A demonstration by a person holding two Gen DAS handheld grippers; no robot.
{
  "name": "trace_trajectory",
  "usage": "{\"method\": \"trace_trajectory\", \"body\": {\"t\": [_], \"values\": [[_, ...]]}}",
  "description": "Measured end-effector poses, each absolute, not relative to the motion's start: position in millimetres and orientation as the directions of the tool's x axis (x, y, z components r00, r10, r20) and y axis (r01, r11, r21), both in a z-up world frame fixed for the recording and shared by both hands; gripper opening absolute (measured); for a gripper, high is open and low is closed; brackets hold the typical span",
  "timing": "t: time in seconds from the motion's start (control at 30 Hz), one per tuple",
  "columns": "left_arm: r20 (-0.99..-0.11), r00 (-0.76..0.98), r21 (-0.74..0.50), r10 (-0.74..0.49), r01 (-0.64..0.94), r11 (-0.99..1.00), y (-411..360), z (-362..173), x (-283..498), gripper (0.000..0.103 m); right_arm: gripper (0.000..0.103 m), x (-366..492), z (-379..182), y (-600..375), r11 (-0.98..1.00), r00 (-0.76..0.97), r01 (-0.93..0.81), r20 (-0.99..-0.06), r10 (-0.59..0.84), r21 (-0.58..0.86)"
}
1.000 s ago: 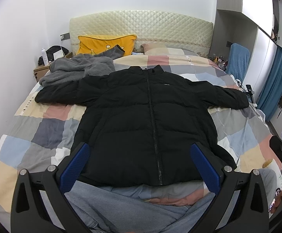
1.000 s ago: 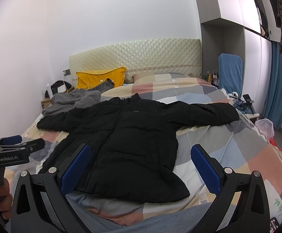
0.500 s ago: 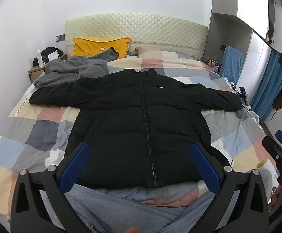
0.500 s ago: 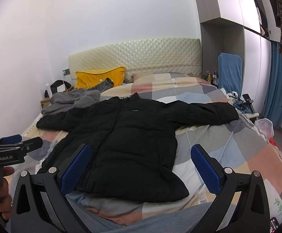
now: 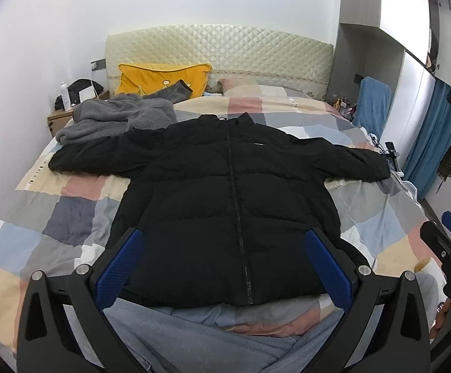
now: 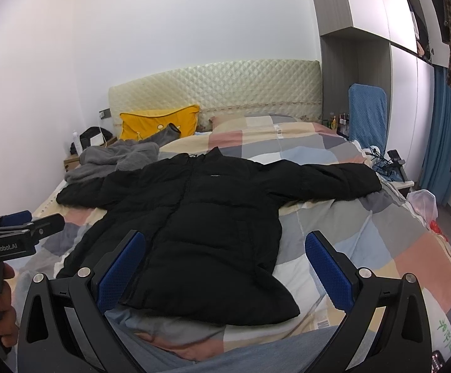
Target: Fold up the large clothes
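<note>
My left gripper point(image 5: 224, 267) and right gripper point(image 6: 225, 267) both gape wide, holding nothing, above the black jacket point(image 5: 234, 205) spread flat mid-frame on the checked quilt point(image 5: 54, 217).

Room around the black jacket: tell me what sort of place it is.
A home bedroom, most likely: a bed with a quilted headboard, a yellow pillow and a built-in wardrobe.
</note>
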State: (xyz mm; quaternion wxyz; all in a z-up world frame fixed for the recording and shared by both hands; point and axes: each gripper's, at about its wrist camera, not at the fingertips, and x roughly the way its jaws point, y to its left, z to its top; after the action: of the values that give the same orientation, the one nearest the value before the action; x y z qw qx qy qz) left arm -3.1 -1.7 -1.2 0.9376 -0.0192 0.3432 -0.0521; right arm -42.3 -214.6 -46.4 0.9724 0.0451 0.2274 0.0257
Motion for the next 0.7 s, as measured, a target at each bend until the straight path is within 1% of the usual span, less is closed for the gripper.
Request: {"method": "trace_trajectory", "body": {"t": [0.1, 0.33, 0.7], "values": [[-0.649, 0.750, -0.090, -0.127, 0.091, 0.992, -3, -2, 0, 0.103, 0.103, -40, -46, -221, 0.995, 0.899, -0.016, -0.435, 0.058, 0.100], [-0.653, 0.748, -0.080, -0.117, 0.086, 0.993, -13, -1, 14, 0.103, 0.103, -28, -43, -238, 0.997, 0.904, 0.010, -0.428, 0.021, 0.071], [-0.637, 0.759, -0.083, -0.136, 0.109, 0.991, -31, 7, 41, 0.103, 0.103, 20, -39, -286, 0.995, 0.914, 0.096, -0.400, -0.071, 0.042]]}}
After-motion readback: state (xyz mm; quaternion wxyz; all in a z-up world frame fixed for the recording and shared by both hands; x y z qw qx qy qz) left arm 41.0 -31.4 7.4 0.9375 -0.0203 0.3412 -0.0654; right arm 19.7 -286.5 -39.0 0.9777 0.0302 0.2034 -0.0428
